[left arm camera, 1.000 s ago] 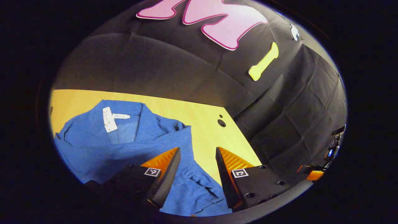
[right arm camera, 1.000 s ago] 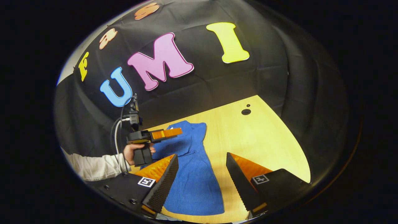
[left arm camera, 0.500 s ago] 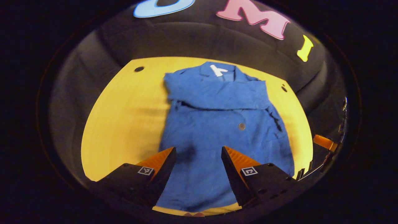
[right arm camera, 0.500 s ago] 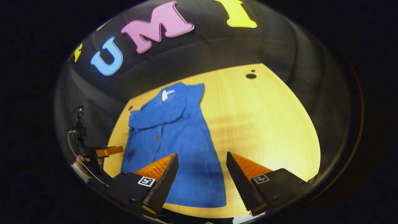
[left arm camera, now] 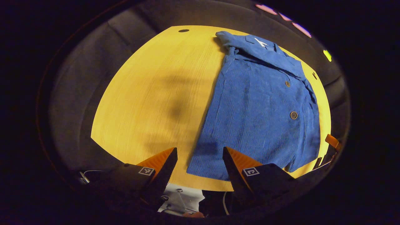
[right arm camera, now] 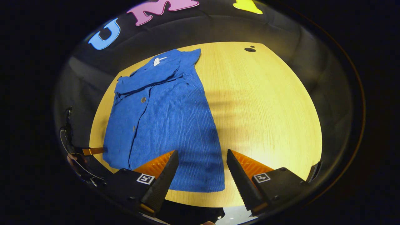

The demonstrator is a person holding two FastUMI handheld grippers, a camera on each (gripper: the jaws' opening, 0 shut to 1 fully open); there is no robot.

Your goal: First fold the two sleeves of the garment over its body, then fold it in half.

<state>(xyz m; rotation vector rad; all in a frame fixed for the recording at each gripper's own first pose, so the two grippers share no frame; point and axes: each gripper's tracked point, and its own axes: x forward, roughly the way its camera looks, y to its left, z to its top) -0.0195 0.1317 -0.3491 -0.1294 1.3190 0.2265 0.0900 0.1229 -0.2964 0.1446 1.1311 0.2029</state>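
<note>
Hovering: both grippers, fingers apart | garment (left arm camera: 259,106) flat on table (left arm camera: 150,93), hem just beyond fingers

Warm overhead light, fisheye-bent edges

Your left hand-held gripper (left arm camera: 198,164) is showing two wedge-shaped fingers (left arm camera: 157,162) that are tapering to points toward 12 o'clock, each rising from a matte black block. Each block is carrying a small square black-and-white marker (left arm camera: 146,171) near its finger's root, and a thin pale cable (left arm camera: 86,175) is curling at the left block's 9 o'clock edge. Your right hand-held gripper (right arm camera: 201,168) is wearing the same black blocks with a square marker (right arm camera: 261,177) on each, small round screw holes (right arm camera: 275,197) are dotting the bodies, and the inner finger faces (right arm camera: 240,179) are looking ridged like saw teeth.
</note>
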